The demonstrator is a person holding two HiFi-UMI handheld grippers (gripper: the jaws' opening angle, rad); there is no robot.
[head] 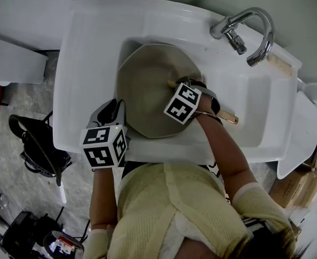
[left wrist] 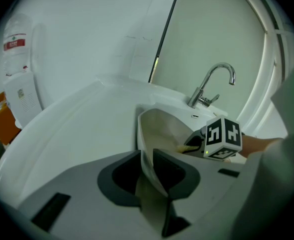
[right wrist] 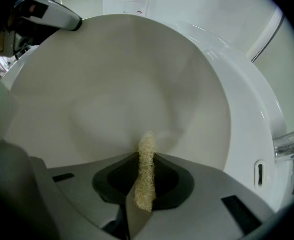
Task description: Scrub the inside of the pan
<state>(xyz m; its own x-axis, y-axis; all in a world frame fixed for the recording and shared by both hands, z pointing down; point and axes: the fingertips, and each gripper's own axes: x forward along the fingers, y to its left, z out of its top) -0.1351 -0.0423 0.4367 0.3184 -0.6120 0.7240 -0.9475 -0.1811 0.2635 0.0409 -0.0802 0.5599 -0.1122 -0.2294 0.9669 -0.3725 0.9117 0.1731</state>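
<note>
The pan (head: 147, 96) lies in the sink (head: 88, 63). The left tool (head: 114, 115) is clenched on its rim at 8 o'clock. The right tool (right wrist: 146, 156) grasps a scrubber (right wrist: 147, 184) against the inside, near the middle. Scrubbing seems under way; how much is covered I cannot tell.
</note>
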